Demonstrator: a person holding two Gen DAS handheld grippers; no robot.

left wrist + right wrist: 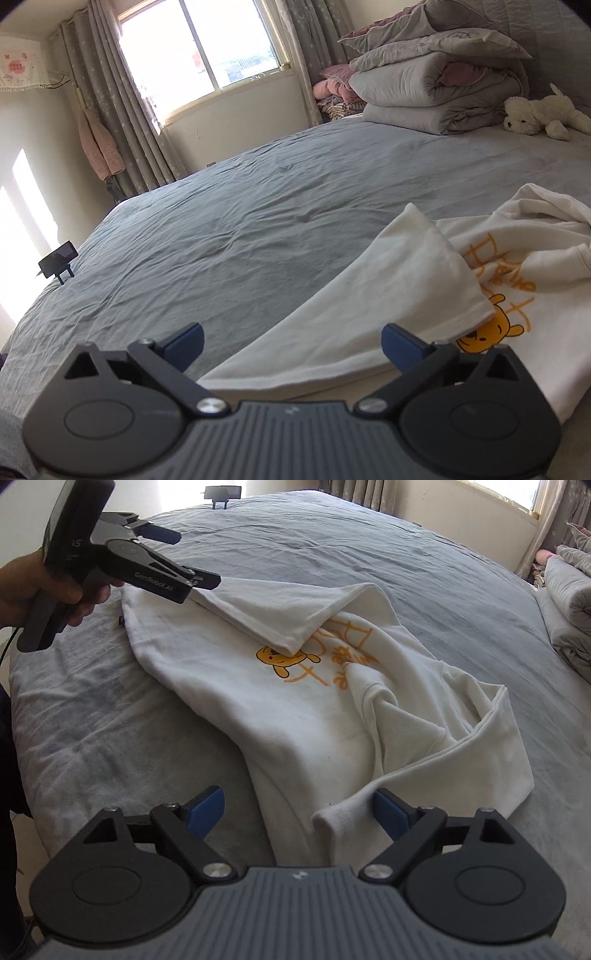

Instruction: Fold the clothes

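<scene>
On the bed (369, 554), near its front edge: one white sweatshirt (314, 716) with an orange bear print (284, 661), lying rumpled and part-doubled. One flap is laid over the print, and a sleeve is bunched on the far side.

Left gripper (192, 559): jaws apart, nothing clamped, hovering over the garment's near-left edge. In its own view the white hem passes between the blue pads.

Right gripper (299, 812): jaws apart, empty, poised over a loose cuff or hem end (332, 816).

Judgement: the flaps fit either a fold in progress or a shirt being spread out, and I can't tell which.

Either way, handling tips:
- Pinch at seams or hems, not mid-panel. The knit looks thick and limp and will sag.
- Take only one layer where layers overlap. Check the pads before closing.
- Keep both grippers level so the edge stays straight.
- Drag low over the bed to avoid new creases.

Counts:
- Sweatshirt: 1
- Grippers: 2
- Hand (55, 587) visible: 1
- Folded duvet stack (436, 85): 1
- Plush dog (543, 114): 1
- Phone on stand (59, 258): 1
</scene>
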